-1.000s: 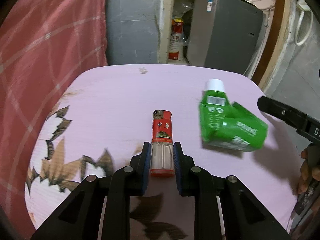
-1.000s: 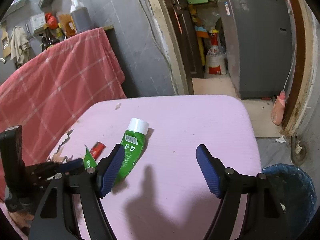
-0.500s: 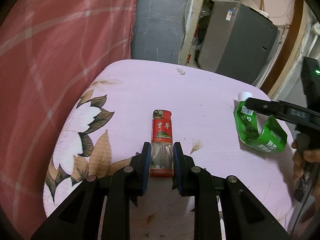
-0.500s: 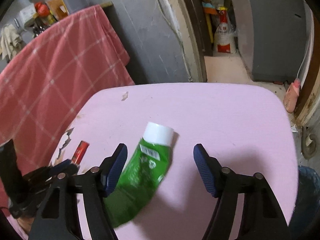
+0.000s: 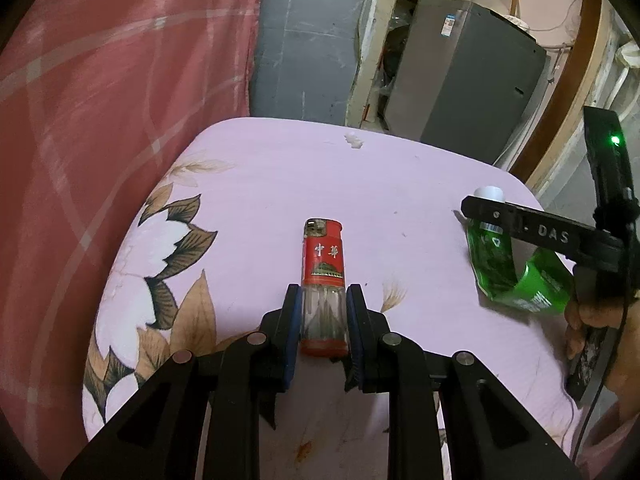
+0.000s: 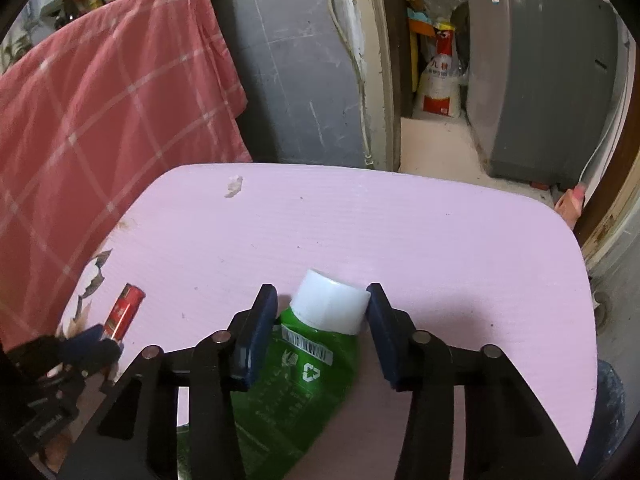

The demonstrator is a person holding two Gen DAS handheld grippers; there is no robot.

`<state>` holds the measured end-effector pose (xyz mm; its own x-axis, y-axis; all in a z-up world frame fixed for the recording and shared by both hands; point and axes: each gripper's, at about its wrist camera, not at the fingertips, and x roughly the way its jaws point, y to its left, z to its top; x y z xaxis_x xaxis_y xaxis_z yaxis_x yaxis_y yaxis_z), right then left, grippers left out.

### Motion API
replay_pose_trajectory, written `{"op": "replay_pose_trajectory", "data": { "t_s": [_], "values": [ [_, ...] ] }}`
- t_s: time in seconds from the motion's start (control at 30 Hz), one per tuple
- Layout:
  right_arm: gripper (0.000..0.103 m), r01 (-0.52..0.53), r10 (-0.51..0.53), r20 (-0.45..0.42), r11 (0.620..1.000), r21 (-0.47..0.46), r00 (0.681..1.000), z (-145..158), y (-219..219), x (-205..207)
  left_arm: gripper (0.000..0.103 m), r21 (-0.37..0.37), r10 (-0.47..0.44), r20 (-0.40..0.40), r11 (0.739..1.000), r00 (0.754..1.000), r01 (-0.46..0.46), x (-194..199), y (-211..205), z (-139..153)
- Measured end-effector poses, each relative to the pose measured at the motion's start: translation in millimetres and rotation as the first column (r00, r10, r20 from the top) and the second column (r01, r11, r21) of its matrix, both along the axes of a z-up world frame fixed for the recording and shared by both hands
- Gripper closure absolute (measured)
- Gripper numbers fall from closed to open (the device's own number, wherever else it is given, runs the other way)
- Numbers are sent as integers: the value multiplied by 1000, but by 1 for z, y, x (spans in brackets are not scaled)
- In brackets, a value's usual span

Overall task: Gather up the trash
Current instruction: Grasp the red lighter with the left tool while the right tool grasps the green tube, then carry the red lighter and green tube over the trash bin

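A red lighter (image 5: 323,276) with a clear lower half sits between the pads of my left gripper (image 5: 323,312), which is shut on it above the pink table (image 5: 280,184). It also shows in the right wrist view (image 6: 123,312). A crumpled green tube with a white cap (image 6: 316,344) lies on the table, and my right gripper (image 6: 320,316) straddles it, jaws open, the right pad at the cap. In the left wrist view the tube (image 5: 496,268) lies under the right gripper.
A red checked cloth (image 6: 100,92) hangs left of the table. A grey cabinet (image 6: 540,72) and a white sack (image 6: 440,88) stand behind. A small white scrap (image 6: 234,186) lies near the table's far edge. A dark bin rim (image 6: 612,400) shows at the right.
My right gripper has come down over the green tube and its jaws have narrowed around the cap. My left gripper stays shut on the lighter and has drawn back and left.
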<state>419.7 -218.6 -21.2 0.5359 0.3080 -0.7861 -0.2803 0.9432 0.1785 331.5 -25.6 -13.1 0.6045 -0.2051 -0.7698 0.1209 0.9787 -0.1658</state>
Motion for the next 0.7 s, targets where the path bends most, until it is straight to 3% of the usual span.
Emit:
{"op": "replay_pose_trajectory", "data": {
  "t_s": [0.2,0.33,0.7],
  "values": [
    [66,-20,22,-25,998,61,999,3,-7,-4,77,13,-14,-5,1000,1000,14,6,-7,2],
    [71,-32,34,-30,996,81,999,6,-10,-15,84,54,-5,12,999,1000,4,1,-12,-1],
    [71,-15,10,104,998,54,994,19,-38,-81,85,-55,-18,9,998,1000,18,-24,-32,3]
  ]
}}
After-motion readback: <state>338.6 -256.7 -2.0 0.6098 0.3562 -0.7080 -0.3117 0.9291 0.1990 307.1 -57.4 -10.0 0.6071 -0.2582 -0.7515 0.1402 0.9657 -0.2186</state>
